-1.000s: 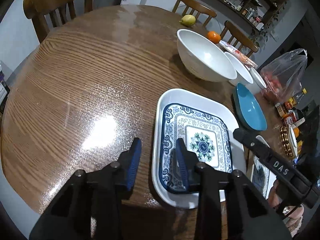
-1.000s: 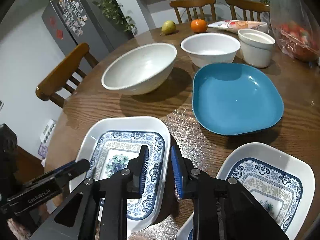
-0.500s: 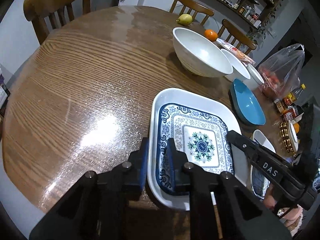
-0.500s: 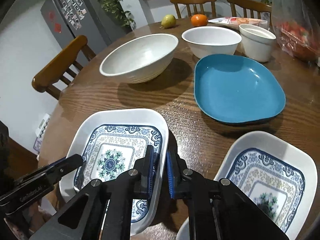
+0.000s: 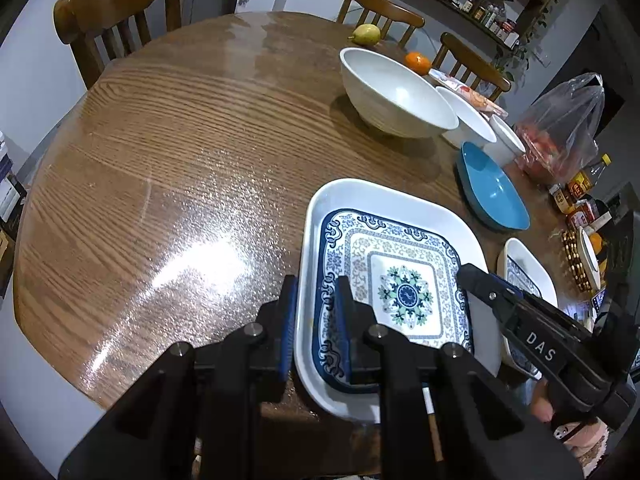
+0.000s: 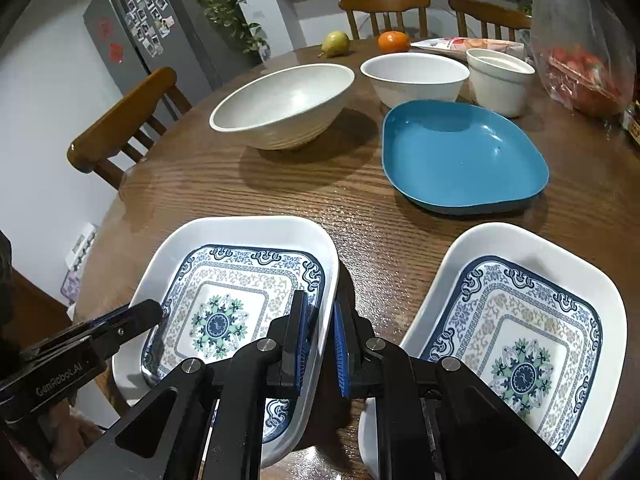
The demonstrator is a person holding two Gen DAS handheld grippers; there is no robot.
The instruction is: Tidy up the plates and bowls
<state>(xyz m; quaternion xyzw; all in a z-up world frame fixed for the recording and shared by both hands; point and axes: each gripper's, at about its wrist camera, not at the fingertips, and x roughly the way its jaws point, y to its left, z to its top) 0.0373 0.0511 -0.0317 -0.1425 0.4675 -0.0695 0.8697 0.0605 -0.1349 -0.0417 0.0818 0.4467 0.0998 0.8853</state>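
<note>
Now both grippers have closed in on the same dish: a second ago the left gripper point(image 5: 316, 320) stood wide apart just short of the patterned plate point(image 5: 394, 276), and its jaws have since narrowed until they straddle the plate's left rim, one finger outside the wall and one inside on the blue border. The right gripper point(image 6: 320, 330) has done the same on the opposite rim, its blue pads drawn from a loose gap to a close pinch over the white wall. Whether either pair is pressing hard yet I cannot tell, but both look seated on the rim. The plate rests near the front edge of the table point(image 5: 160, 152), with a second patterned plate point(image 6: 516, 332) just beside it toward the right edge. Behind them lie the blue plate point(image 6: 460, 156) and, farther toward the back edge, the large white bowl point(image 6: 284, 104), the medium bowl point(image 6: 416, 80) and the small bowl point(image 6: 500, 80). A two-handed grip suggests the next step is lifting this plate, likely onto its twin; uneven lift could tip it.
</note>
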